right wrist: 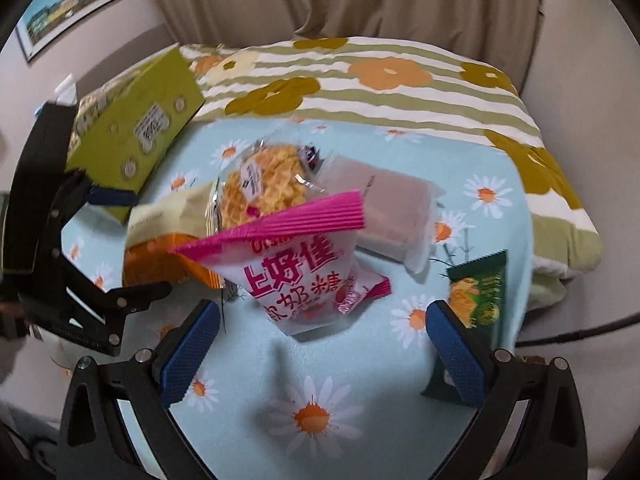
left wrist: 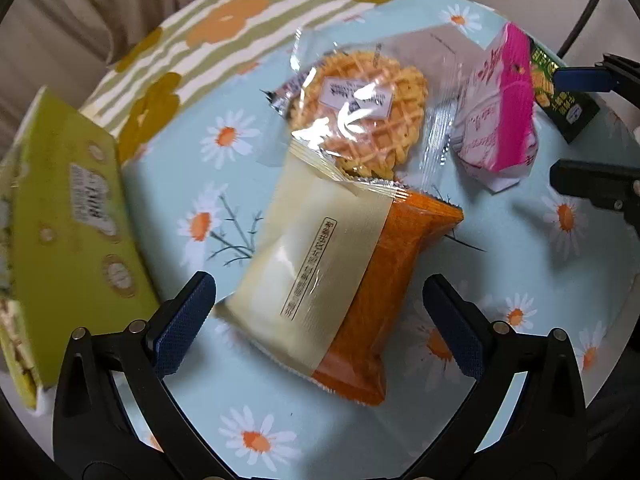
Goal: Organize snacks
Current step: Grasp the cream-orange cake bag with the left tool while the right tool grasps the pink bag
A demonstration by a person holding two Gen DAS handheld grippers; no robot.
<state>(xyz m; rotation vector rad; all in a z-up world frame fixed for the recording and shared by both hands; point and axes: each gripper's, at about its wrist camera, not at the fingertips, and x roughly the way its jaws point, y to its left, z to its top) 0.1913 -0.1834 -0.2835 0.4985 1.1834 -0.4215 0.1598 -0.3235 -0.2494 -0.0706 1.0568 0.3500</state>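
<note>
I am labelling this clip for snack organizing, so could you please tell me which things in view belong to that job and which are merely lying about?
Belongs to the job:
- cream-and-orange packet
- waffle cookie pack
- pink candy bag
- dark green snack packet
- frosted wrapped bar
- green box

Just lying about:
- daisy cloth
- striped flower blanket
- curtain
- framed picture

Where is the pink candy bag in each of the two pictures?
Left wrist view: the pink candy bag is at the upper right, right of the waffle cookie pack, near the right gripper at the edge.
Right wrist view: the same bag stands in the middle, just ahead of the open right gripper.
Shared landmark: the green box, on the left in both views.
</note>
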